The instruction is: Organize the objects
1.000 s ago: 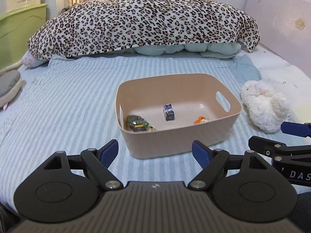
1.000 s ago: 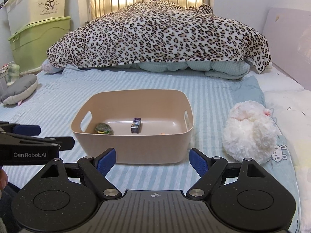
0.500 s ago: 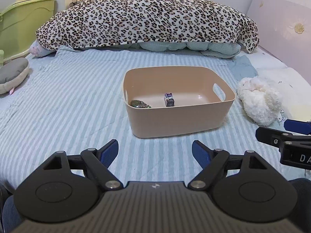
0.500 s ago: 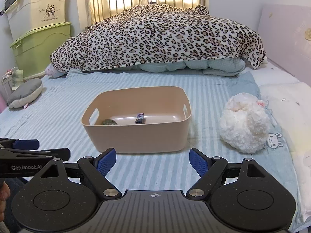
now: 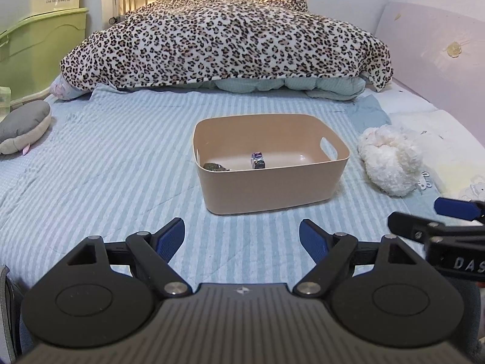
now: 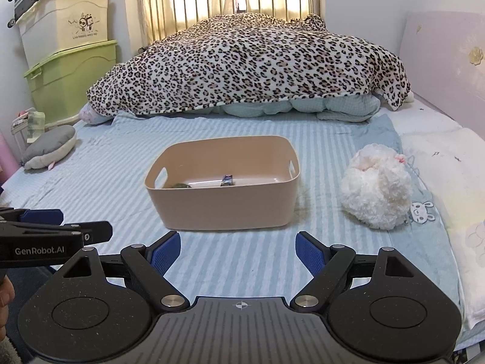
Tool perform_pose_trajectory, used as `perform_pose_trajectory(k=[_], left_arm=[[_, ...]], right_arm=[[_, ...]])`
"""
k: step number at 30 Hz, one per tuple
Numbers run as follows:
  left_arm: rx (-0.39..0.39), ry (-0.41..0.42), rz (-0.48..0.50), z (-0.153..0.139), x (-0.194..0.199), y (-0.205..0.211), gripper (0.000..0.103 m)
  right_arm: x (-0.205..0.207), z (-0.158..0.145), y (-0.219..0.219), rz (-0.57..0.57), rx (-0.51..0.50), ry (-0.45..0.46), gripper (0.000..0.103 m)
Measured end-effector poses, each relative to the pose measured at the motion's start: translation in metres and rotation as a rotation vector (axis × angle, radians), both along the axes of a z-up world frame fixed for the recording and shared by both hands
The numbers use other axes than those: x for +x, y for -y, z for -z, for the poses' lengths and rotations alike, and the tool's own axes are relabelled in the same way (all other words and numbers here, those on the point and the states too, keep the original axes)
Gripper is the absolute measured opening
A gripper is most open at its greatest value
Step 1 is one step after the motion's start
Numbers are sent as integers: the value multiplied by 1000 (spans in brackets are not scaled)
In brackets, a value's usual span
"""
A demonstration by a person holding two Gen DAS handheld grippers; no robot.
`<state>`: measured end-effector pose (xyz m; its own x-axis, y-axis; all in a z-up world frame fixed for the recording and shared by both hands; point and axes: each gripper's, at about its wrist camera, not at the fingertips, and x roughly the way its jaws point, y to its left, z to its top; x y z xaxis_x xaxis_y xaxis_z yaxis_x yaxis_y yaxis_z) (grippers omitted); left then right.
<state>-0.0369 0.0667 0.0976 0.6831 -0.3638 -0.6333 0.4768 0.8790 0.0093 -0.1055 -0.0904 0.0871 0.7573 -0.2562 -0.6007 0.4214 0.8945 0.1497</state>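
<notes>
Bin (image 5: 269,188) sits on the striped bed, its long axis running left-right, handle cutouts at the short ends. Inside lie a small box (image 5: 257,161) and a dark packet (image 5: 215,167). Right of the bin lies a plush (image 6: 376,186). Left tool (image 5: 241,238) and right tool (image 6: 236,247) are both spread wide, empty. Risk, I judge: the soft plush could slip from a shallow pinch, or snag the bin's rim.
</notes>
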Motion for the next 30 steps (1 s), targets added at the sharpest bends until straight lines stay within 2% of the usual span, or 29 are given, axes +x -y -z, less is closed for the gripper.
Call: perform_pose_trajectory(k=[12, 30], left_arm=[[7, 41, 16, -9, -19, -7, 83], [6, 25, 26, -8, -25, -11, 83]], right_arm=[[-16, -7, -12, -4, -8, 1, 85], [-22, -9, -14, 1, -2, -11, 86]])
